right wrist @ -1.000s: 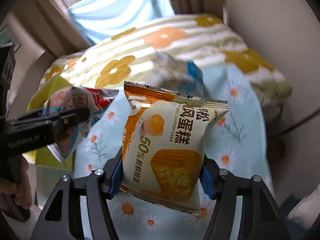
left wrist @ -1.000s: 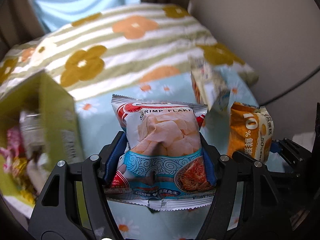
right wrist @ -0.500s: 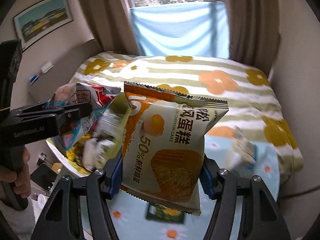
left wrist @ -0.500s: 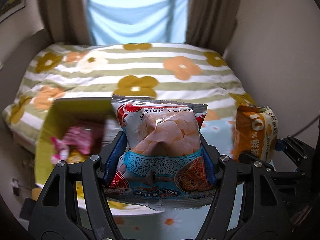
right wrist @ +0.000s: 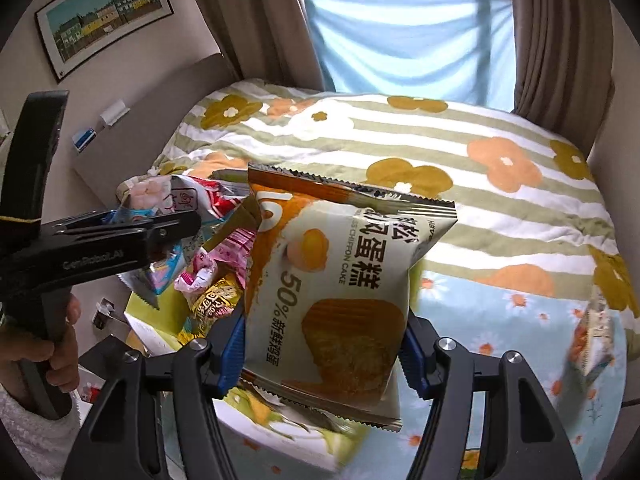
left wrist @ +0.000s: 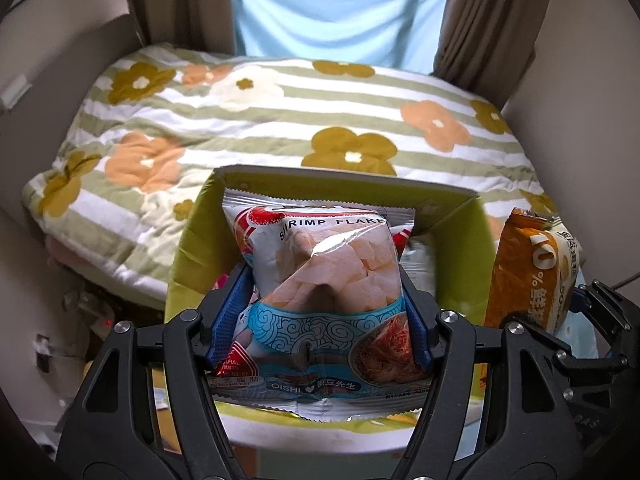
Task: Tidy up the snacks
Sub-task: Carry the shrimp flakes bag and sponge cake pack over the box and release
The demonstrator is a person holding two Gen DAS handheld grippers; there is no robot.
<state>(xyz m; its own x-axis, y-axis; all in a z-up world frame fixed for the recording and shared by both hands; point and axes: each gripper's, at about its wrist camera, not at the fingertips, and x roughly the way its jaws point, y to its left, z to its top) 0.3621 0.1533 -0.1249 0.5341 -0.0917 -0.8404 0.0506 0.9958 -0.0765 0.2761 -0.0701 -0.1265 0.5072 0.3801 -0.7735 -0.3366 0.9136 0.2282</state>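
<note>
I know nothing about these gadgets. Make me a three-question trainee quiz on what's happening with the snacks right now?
1. True or false: the left gripper is closed on the shrimp flakes bag.
2. The right gripper holds: A) a candy B) the chiffon cake packet C) nothing.
3. Fill in: the packets hang over a green ____ already holding snacks.

Key: 1 true; 2 B; 3 box.

Blurred packet (right wrist: 594,336) on the daisy cloth (right wrist: 500,320)
</note>
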